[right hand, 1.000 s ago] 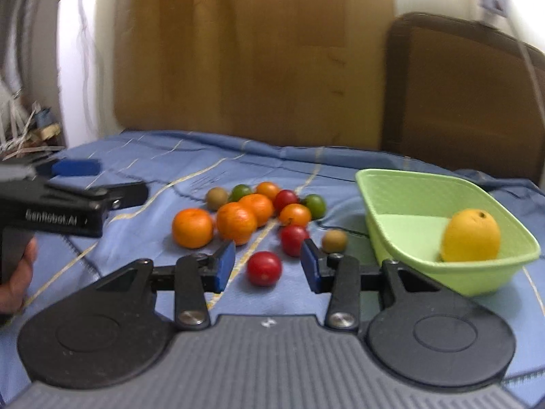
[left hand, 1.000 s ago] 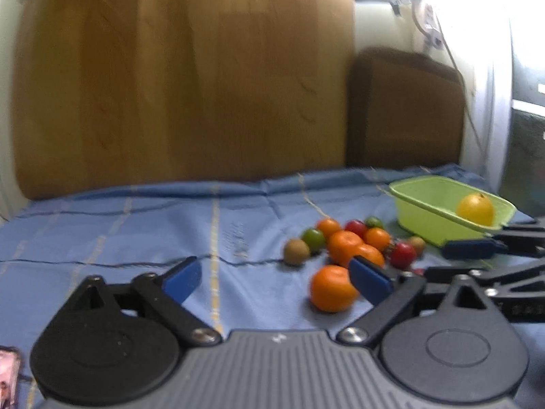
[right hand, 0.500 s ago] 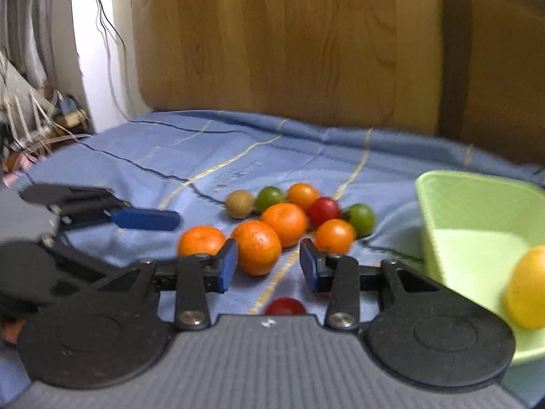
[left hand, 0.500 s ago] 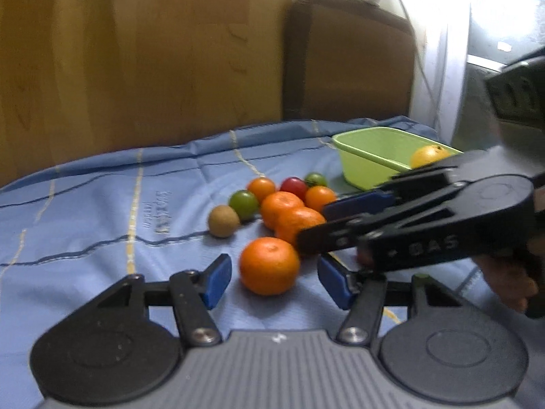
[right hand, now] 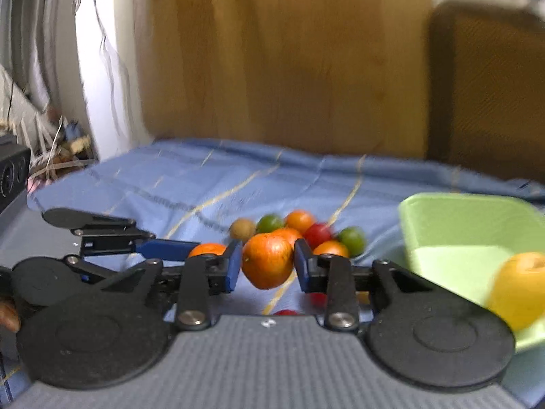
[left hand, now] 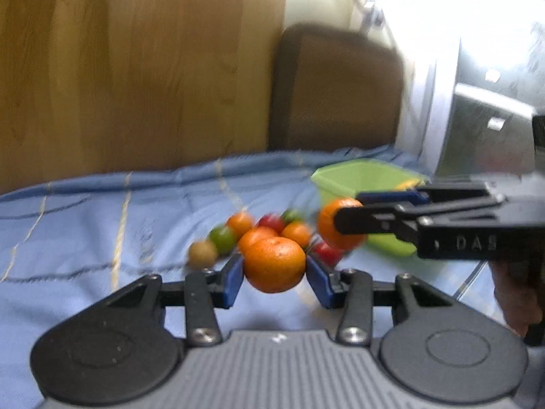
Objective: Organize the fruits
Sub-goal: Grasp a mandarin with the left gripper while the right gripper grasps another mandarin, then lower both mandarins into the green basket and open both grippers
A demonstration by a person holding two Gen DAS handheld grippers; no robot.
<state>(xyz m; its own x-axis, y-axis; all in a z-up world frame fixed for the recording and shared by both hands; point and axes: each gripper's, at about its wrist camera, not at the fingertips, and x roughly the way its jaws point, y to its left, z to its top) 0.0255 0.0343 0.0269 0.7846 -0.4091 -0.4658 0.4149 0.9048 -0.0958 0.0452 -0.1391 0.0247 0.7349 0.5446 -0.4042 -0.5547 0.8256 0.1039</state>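
My left gripper (left hand: 274,274) is shut on an orange mandarin (left hand: 275,264), lifted just off the blue cloth. My right gripper (right hand: 267,266) is shut on another orange fruit (right hand: 268,260); it also shows in the left wrist view (left hand: 335,228), held near the green basket (left hand: 361,179). The basket (right hand: 466,218) holds a yellow fruit (right hand: 519,293). A pile of small orange, red and green fruits (right hand: 306,230) and a brown kiwi (right hand: 242,229) lies on the cloth behind both grippers. The left gripper shows in the right wrist view (right hand: 190,250) at the left.
A blue cloth (right hand: 211,187) covers the surface. A wooden board (left hand: 136,68) and a brown chair back (left hand: 337,88) stand behind. Clutter and cables (right hand: 51,146) lie at the far left edge. A red fruit (right hand: 286,312) sits under my right gripper.
Both grippers have closed on orange fruits that lay between their fingers and lifted them slightly. The right gripper has moved toward the green basket.
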